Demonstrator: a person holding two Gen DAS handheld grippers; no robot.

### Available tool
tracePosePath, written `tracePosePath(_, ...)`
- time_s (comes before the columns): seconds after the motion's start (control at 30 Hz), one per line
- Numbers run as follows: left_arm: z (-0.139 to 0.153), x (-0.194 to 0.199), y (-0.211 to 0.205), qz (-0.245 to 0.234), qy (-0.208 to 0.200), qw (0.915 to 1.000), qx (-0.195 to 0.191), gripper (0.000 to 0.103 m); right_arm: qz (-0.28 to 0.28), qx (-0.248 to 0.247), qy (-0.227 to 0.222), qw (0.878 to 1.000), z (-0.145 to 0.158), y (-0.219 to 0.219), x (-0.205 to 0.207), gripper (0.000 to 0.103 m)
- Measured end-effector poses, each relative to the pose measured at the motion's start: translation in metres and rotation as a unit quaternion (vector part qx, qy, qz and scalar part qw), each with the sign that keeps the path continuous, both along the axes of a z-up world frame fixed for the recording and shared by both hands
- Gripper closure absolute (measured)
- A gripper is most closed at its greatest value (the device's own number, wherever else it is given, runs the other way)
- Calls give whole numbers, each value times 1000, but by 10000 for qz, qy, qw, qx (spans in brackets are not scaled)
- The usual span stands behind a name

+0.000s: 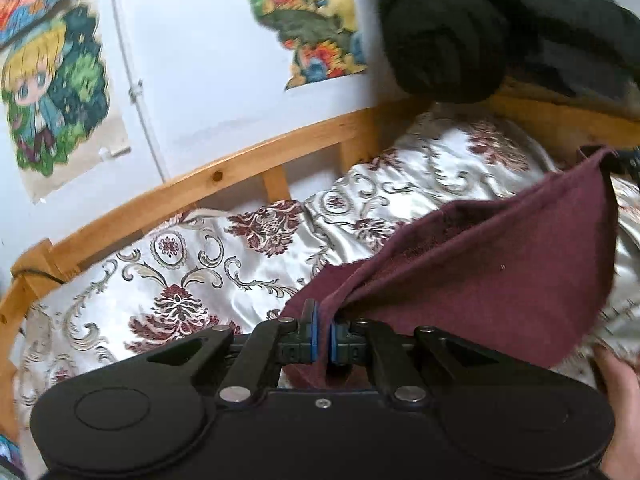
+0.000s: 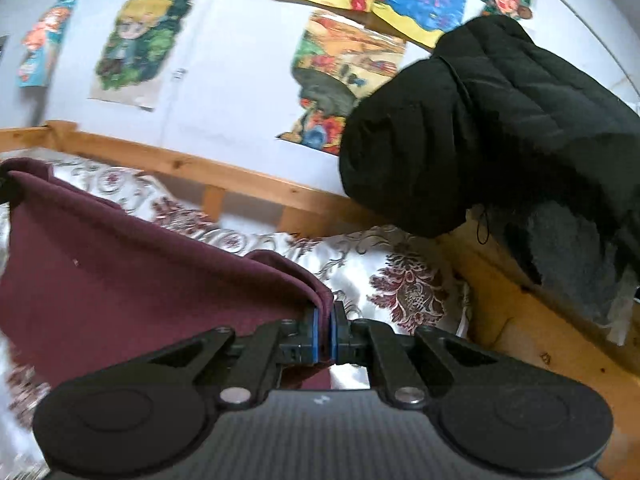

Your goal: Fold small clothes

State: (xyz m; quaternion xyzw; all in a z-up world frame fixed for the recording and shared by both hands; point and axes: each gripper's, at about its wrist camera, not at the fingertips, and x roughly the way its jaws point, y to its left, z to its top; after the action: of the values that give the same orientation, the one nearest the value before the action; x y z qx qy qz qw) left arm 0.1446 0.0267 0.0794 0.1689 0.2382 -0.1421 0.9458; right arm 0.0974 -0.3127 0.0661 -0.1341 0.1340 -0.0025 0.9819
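Note:
A maroon cloth (image 1: pixel 500 264) hangs stretched between both grippers above the bed. My left gripper (image 1: pixel 323 330) is shut on one corner of it. In the left wrist view the cloth runs up to the right, where its far corner is held by the other gripper at the frame edge. My right gripper (image 2: pixel 325 330) is shut on the other corner of the maroon cloth (image 2: pixel 120 280), which spreads to the left in the right wrist view. The cloth's lower part droops toward the bedspread.
A silky white bedspread (image 1: pixel 192 264) with dark red floral patterns covers the bed. A wooden bed rail (image 1: pixel 224 176) runs behind it. A black puffy jacket (image 2: pixel 500 120) hangs over the rail at right. Drawings hang on the white wall (image 1: pixel 208 60).

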Motion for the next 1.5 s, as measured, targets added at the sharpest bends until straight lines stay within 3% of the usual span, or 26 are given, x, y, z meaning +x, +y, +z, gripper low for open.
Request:
tracePosePath(0.27,-48,80,3,664,-7,9955,-679,96,-266,265,-41,9993,-38,0,66,96)
tracePosePath(0.37,-68,100,9,839,213,9909,-1030,96,-276,284,153,9991,-53,-1,86,96)
tracePosePath(0.57,-96,127,14,915,544,9869,-1214,95,-409,252,416,9980,-76,-2,114,96)
tracePosePath(0.9,-120,138,28,1081,946,9766,-1599,89,-486,148,653,9966,-97,7,135,95)
tracePosePath(1.37,-119,138,35,1244,1113,9678,-1886,73,-489,90,833,9953,-101,7,135,95)
tracePosePath(1.5,-119,138,36,1294,1136,9655,-1951,68,-507,108,872,9948,-102,6,136,90)
